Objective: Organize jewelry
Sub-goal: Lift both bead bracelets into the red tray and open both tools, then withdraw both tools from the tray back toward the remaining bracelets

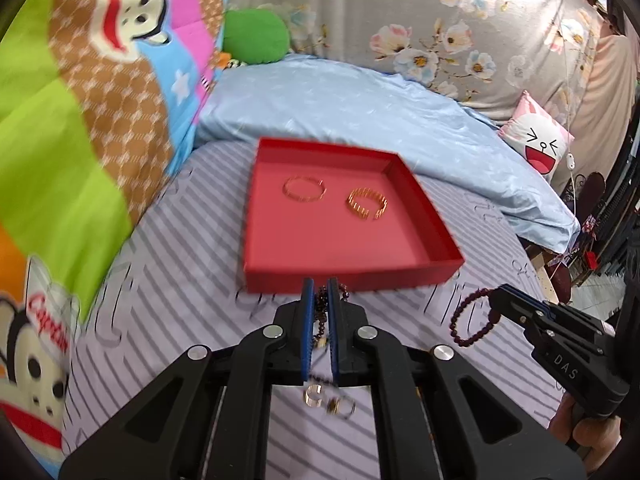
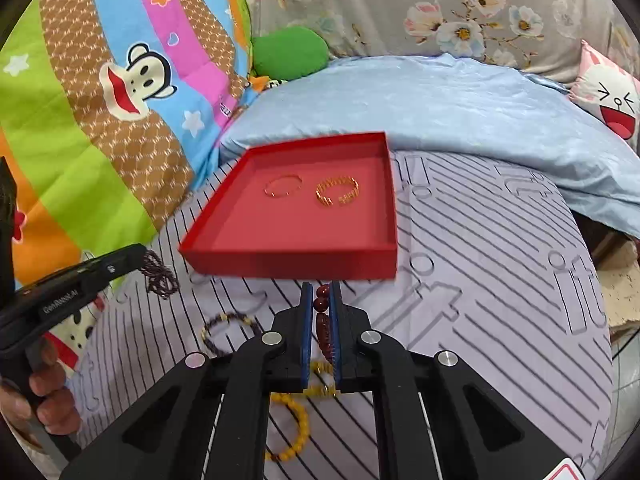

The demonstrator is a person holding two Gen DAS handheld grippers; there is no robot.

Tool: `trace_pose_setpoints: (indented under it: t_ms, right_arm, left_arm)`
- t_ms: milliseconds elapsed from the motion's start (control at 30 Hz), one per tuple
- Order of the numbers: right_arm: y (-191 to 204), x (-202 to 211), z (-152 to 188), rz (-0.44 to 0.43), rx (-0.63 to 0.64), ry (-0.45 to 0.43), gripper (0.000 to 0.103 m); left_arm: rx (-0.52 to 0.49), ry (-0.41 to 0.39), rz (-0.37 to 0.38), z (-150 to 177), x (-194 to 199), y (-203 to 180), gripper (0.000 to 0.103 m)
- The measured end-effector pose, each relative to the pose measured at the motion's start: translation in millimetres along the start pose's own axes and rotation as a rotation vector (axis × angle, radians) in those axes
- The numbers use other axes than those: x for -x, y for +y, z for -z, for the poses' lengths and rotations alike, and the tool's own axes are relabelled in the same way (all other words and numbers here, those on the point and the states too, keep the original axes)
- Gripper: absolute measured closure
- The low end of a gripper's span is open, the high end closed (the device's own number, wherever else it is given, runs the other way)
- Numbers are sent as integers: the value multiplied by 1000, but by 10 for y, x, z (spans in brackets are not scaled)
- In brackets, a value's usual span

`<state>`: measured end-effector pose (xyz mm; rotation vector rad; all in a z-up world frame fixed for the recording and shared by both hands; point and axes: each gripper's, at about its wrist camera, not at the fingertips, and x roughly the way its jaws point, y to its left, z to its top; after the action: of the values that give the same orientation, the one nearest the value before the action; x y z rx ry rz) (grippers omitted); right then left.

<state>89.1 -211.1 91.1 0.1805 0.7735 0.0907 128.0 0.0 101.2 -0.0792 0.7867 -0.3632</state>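
Shallow red cardboard tray [image 1: 348, 240] on striped lilac sheet [image 1: 172, 280], holding thin gold wire bangle [image 1: 304, 189] beside ribbed gold open cuff [image 1: 366, 203], apart. Left gripper [image 1: 320, 300] clamped on dark fine-bead string [image 1: 321, 312], mostly hidden between blue pads; blurred silver rings [image 1: 330, 400] on sheet below. Right gripper [image 2: 321, 304] clamped on dark red round-bead bracelet [image 2: 323, 320], loop dangling. On sheet: yellow bead bracelet [image 2: 294, 428], partly hidden; dark bead bracelet with gold spacers [image 2: 224, 332]. Pale blue quilt [image 2: 460, 112] behind tray
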Motion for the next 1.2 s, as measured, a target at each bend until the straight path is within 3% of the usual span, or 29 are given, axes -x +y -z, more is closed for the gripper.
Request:
trace_pose_setpoints:
  t_ms: [167, 333, 633, 833, 1000, 1067, 1200]
  right_arm:
    - [-6, -206, -365, -9, 14, -13, 95]
    - [14, -529, -587, -8, 35, 4, 95]
    - [41, -1128, -687, 16, 65, 72, 95]
    - [30, -1325, -676, 36, 72, 89, 95]
    - [88, -1279, -738, 94, 103, 32, 66]
    - [89, -1225, -733, 100, 104, 14, 60]
    - [67, -1127, -698, 100, 99, 4, 60]
  left_arm:
    - [-15, -13, 7, -329, -195, -53, 97]
    - [1, 27, 27, -543, -552, -39, 97]
    - [47, 113, 43, -702, -1180, 159, 97]
    - [58, 135, 43, -732, -1355, 227, 97]
    - [112, 127, 14, -804, -1420, 359, 90]
    - [126, 117, 7, -796, -1380, 406, 83]
    - [111, 88, -30, -752, -1247, 434, 73]
